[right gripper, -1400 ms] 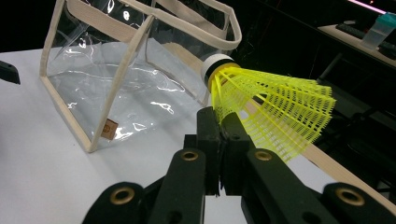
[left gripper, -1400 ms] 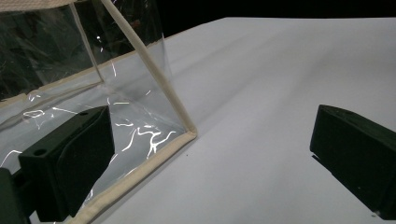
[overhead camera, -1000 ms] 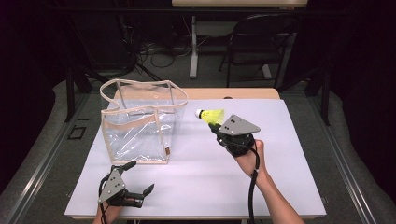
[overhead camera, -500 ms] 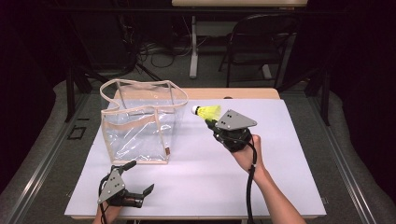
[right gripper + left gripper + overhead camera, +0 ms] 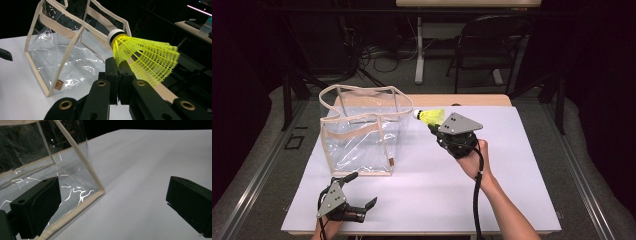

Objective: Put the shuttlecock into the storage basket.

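Note:
A yellow shuttlecock [image 5: 428,116] [image 5: 140,56] with a white cork tip hangs above the white table, held by its skirt in my right gripper [image 5: 435,128] [image 5: 119,68], which is shut on it. The cork points toward the clear bag [image 5: 362,131] [image 5: 67,50], a beige-trimmed transparent tote standing open at the table's left. The shuttlecock is just right of the bag's rim. My left gripper [image 5: 362,192] [image 5: 112,202] rests low at the front left, open, with the bag's lower corner [image 5: 100,191] just ahead of its left jaw.
The white table top [image 5: 512,165] has free room to the right and front of the bag. A wooden strip [image 5: 472,100] edges the far side. A dark chair [image 5: 492,45] and cables stand on the floor beyond.
My right gripper has carried the shuttlecock a little left and up toward the bag's rim. The left gripper has stayed still.

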The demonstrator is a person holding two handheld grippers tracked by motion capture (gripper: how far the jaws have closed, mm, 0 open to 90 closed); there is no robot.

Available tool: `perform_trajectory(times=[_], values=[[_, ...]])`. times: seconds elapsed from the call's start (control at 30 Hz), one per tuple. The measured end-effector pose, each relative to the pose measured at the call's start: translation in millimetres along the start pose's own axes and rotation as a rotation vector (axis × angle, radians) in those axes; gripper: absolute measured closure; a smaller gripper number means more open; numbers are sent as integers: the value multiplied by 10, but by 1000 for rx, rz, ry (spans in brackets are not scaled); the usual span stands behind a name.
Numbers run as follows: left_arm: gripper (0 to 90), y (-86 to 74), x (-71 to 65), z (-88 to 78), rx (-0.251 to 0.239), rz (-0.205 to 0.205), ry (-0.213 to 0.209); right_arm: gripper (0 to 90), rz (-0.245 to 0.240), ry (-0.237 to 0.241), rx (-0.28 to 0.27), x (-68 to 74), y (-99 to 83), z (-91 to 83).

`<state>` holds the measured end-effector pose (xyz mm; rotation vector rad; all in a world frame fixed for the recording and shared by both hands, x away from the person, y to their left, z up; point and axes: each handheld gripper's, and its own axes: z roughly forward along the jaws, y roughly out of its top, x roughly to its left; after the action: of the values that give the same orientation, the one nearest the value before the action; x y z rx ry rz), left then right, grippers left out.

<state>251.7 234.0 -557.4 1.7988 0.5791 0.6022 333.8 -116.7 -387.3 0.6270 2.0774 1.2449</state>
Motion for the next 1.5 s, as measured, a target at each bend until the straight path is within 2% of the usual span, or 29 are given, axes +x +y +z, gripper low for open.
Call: perform_trajectory(times=[0.93, 1.23, 1.5], values=[[0, -1, 6, 1, 0, -3, -3, 889, -36, 26, 7, 6, 251, 207], [0, -2, 5, 2, -1, -6, -3, 889, -47, 21, 17, -27, 299, 267], [0, -2, 5, 2, -3, -6, -1, 890, -41, 25, 18, -47, 356, 321]])
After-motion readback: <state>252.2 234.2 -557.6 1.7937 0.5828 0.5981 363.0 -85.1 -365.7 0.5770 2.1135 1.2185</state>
